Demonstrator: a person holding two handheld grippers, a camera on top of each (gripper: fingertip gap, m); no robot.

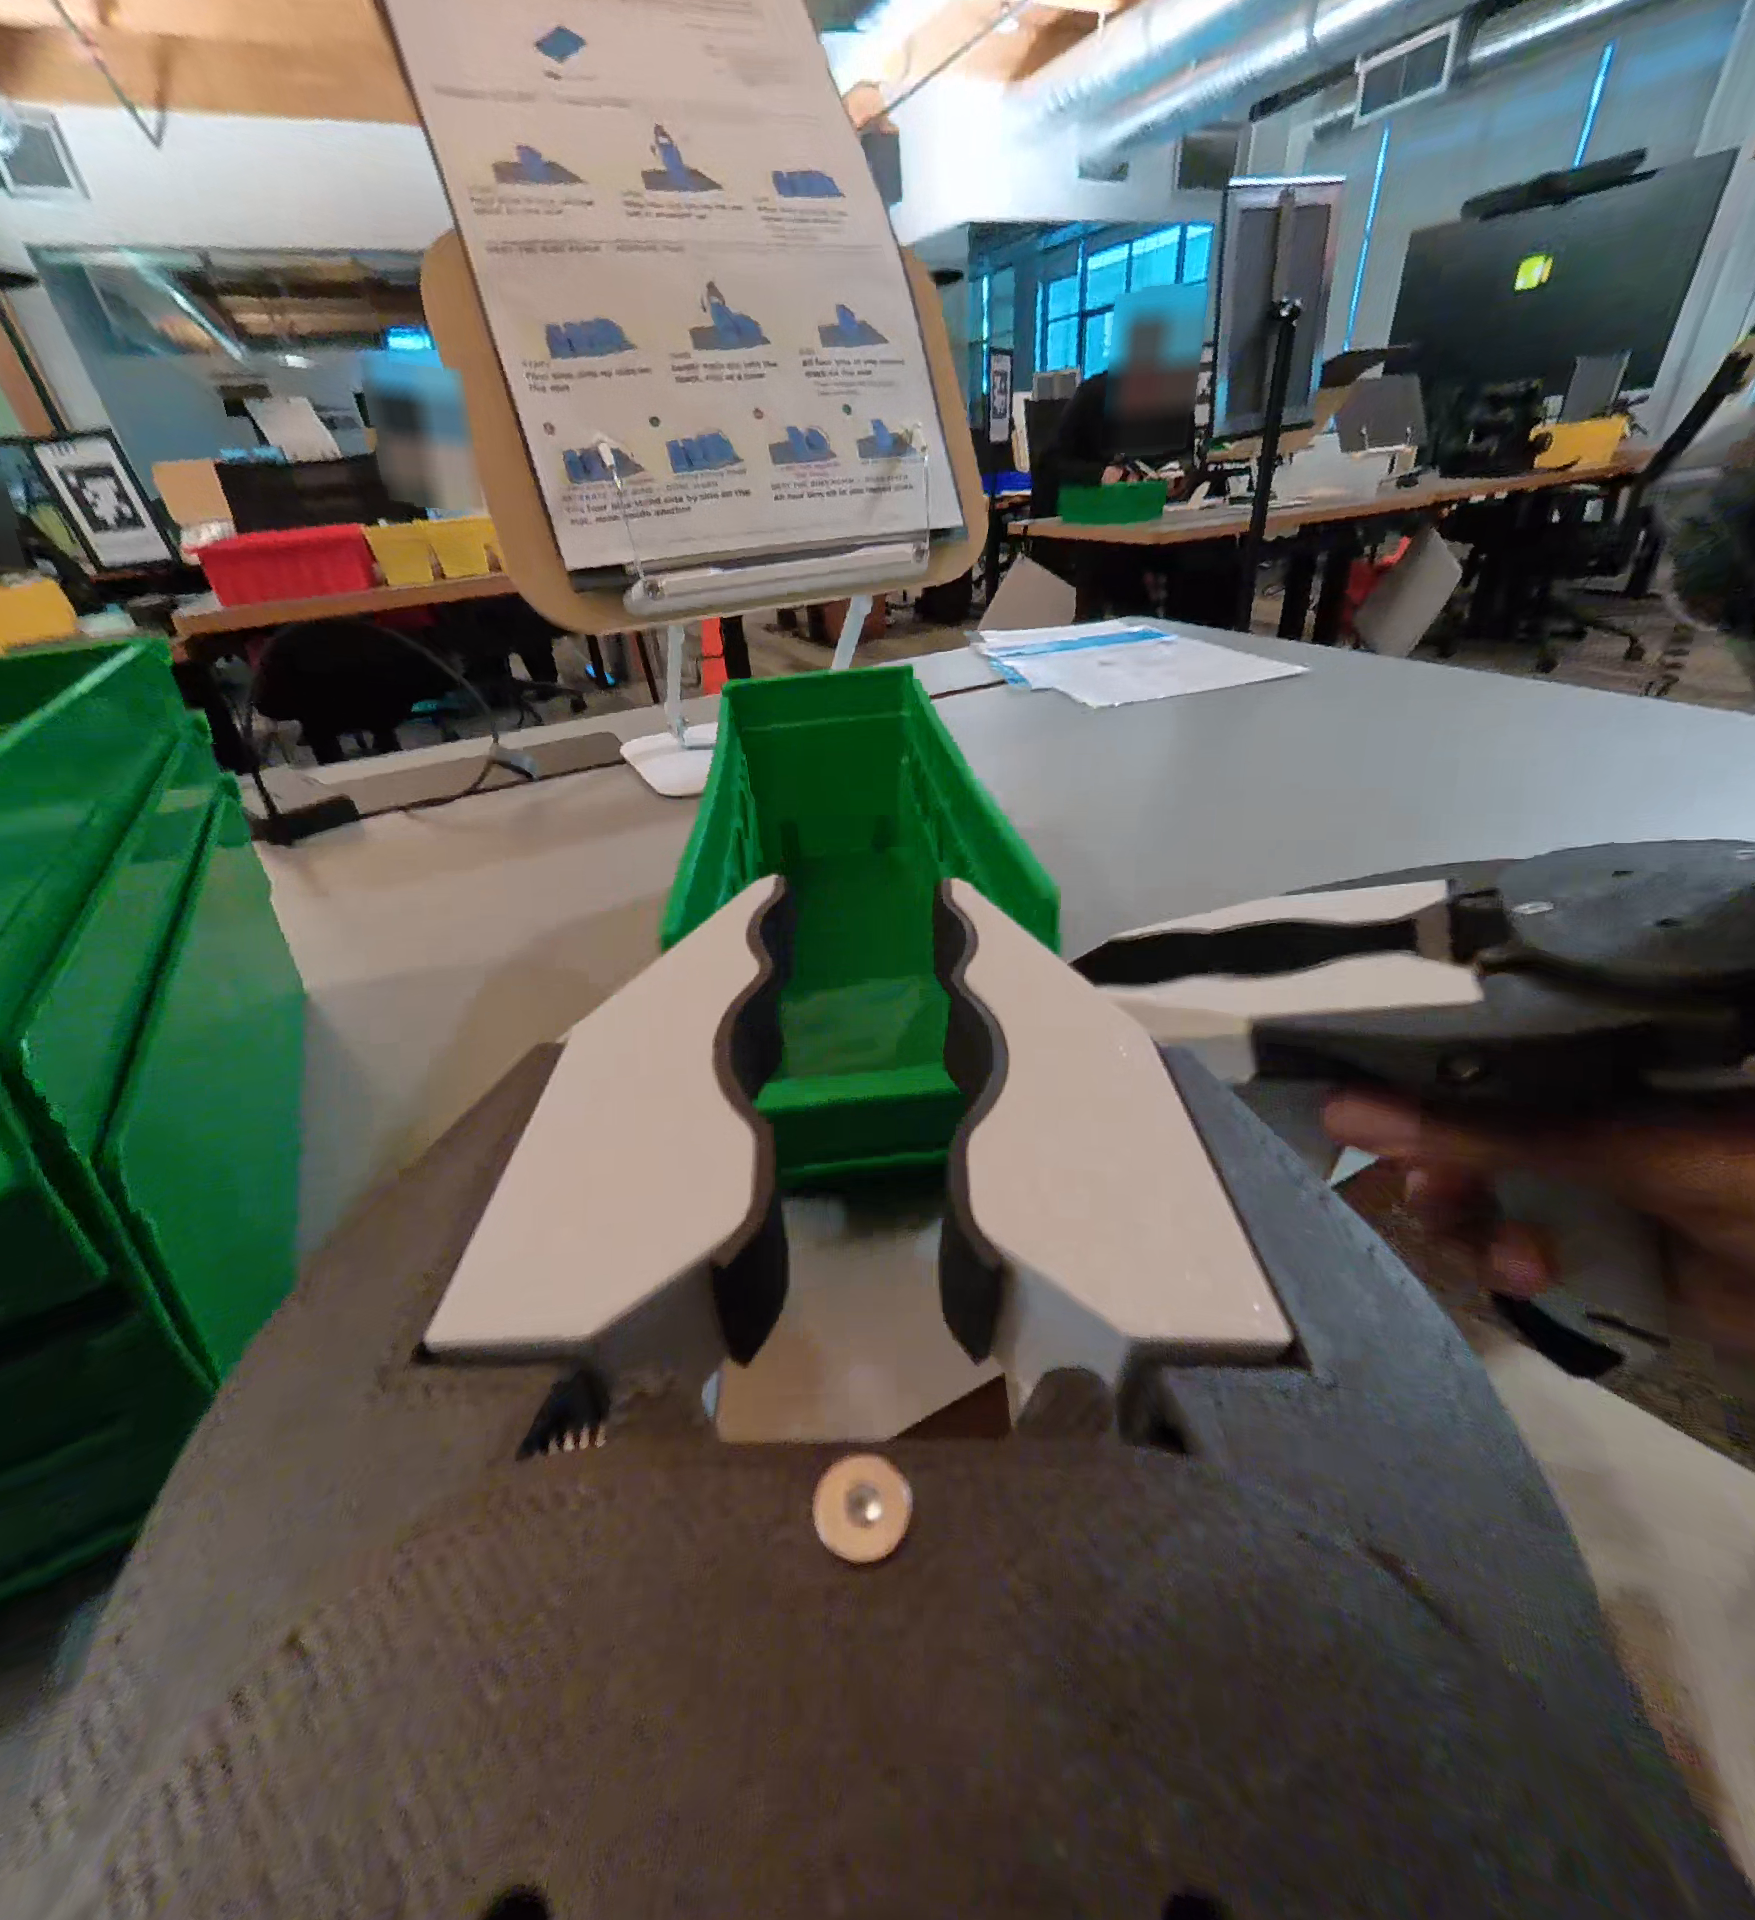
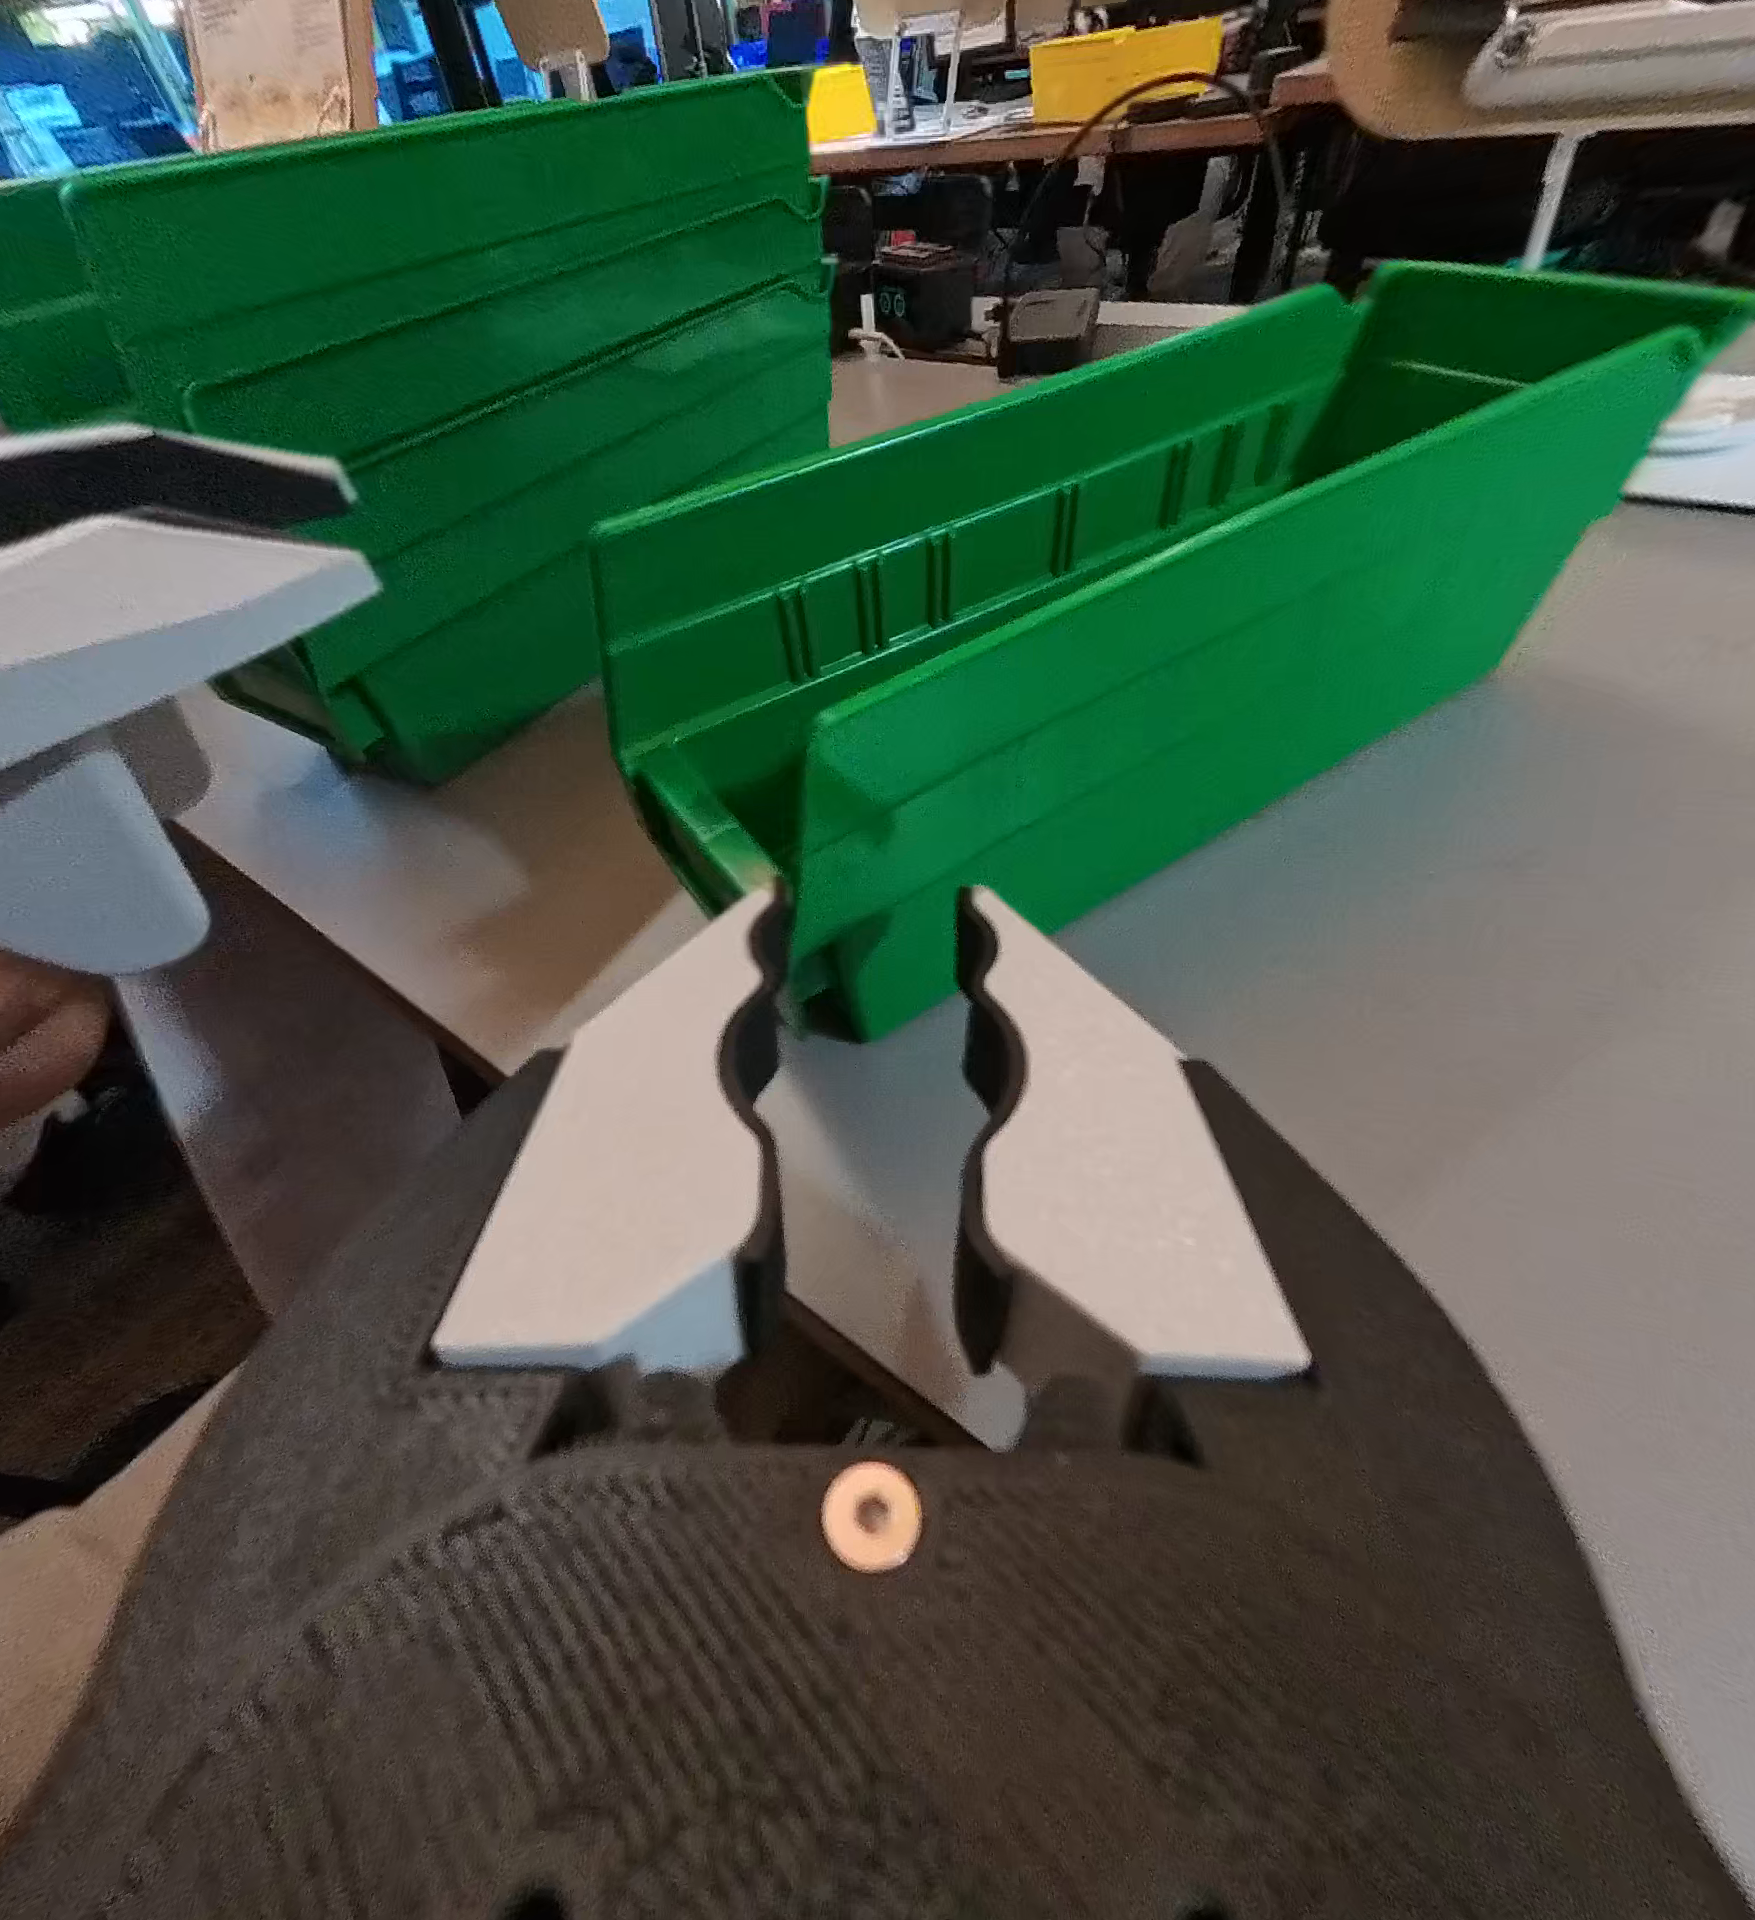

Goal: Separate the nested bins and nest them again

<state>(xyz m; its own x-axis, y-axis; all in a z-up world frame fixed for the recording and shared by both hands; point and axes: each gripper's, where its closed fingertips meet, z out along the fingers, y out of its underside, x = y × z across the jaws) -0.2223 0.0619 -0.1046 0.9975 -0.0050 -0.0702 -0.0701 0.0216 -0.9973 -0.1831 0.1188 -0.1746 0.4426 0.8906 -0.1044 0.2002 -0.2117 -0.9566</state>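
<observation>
A single green bin (image 1: pixel 857 821) lies lengthwise on the grey table (image 1: pixel 1372 790), open side up. A stack of nested green bins (image 1: pixel 73 987) stands to its left. My left gripper (image 1: pixel 862 904) is open and empty, just before the single bin's near end. My right gripper (image 2: pixel 868 914) is open, and its tips are at the near right corner of the single bin (image 2: pixel 1164 623), not clamped on it. The stack (image 2: pixel 488 364) stands behind and to the left. The right gripper also shows in the left wrist view (image 1: pixel 1101 977), and the left gripper in the right wrist view (image 2: pixel 359 535).
A stand holding an instruction sheet (image 1: pixel 707 312) stands behind the single bin. Loose papers (image 1: pixel 1133 660) lie at the table's far side. The table's front edge (image 2: pixel 353 997) runs close below both grippers. A hand (image 1: pixel 1631 1195) holds the right gripper.
</observation>
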